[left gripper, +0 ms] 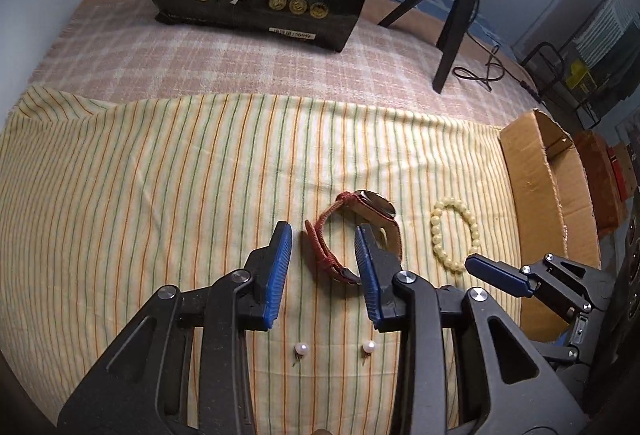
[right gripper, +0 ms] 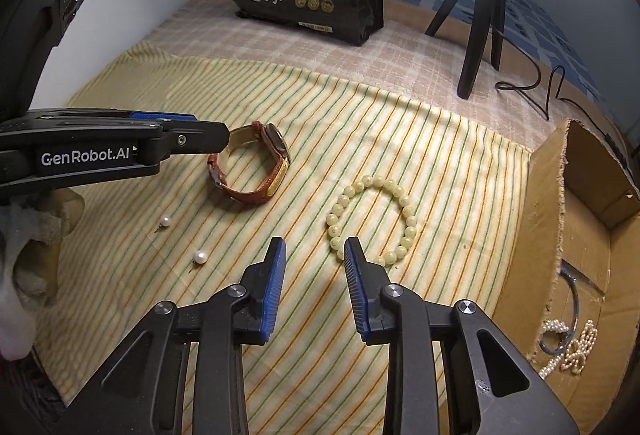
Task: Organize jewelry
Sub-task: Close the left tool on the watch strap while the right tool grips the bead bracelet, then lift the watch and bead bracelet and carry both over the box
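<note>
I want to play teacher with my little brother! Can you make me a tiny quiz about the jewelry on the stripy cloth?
1. True or false: the left gripper is shut tight on the watch.
2. How many loose pearl earrings lie on the striped cloth?
3. Which piece lies closest to the cardboard box? A) the watch B) the bead bracelet C) the earrings

Key:
1. False. Its fingers are apart and hold nothing; the watch lies just ahead of them.
2. Two.
3. B. The bracelet lies between the watch and the box, with the open right gripper at its near edge.
</note>
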`<state>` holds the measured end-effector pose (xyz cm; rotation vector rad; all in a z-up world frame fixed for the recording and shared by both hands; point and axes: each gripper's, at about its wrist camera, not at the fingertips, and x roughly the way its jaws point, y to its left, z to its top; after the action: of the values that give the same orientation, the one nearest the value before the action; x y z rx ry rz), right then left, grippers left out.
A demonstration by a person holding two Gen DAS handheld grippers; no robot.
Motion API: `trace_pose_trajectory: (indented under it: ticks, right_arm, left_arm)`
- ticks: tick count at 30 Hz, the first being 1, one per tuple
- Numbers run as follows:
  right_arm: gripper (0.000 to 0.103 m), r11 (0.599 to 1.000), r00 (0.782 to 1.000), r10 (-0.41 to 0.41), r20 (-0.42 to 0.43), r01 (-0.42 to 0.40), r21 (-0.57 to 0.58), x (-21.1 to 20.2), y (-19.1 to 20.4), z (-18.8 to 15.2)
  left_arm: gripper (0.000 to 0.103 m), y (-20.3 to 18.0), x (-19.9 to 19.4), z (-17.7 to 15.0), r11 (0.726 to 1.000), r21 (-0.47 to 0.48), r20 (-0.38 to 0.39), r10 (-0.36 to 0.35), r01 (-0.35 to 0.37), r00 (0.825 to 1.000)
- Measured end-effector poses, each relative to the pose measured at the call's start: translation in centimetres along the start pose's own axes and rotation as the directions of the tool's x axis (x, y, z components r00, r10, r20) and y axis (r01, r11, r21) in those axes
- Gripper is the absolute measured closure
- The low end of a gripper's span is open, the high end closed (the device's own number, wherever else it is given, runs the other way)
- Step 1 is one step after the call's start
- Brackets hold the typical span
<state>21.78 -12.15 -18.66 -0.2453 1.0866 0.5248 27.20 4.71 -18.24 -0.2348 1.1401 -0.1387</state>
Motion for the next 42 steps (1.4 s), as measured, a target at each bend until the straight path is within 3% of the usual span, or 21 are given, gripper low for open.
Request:
trace_pose_trajectory:
  ticks: [17, 21, 24, 29, 42]
  right_arm:
    - [0.075, 0.999, 0.998, -0.047, -0.044, 0.046, -0.019, 2.3, -0.2, 0.7]
    - [0.082, 0.998, 0.998, -0.051, -0.044, 0.050, -0.027, 2.5, -0.2, 0.6]
    - [0.095, 0.998, 0.997, -0.057, -0.043, 0.055, -0.036, 2.6, -0.1, 0.6]
    - [0.096, 0.998, 0.998, -0.050, -0.031, 0.049, -0.038, 2.4, -0.1, 0.6]
    - [0.097, 1.000, 0.998, -0.010, 0.056, 0.009, 0.020, -1.1, -1.2, 0.9]
  left_arm:
    - [0.070, 0.4, 2.8, -0.3, 1.000, -0.015, -0.046, 0.017, -0.018, 0.999]
    - [0.075, 0.4, 3.0, -0.2, 1.000, -0.017, -0.044, 0.025, -0.026, 0.999]
    - [0.088, 0.4, 3.0, -0.4, 1.000, -0.013, -0.039, 0.027, -0.028, 0.999]
    - [0.096, 0.1, 2.9, -0.2, 1.000, -0.018, -0.028, 0.022, -0.022, 0.999]
    - [0.096, -0.2, -0.5, 0.1, 0.999, -0.049, 0.049, 0.004, -0.002, 0.999]
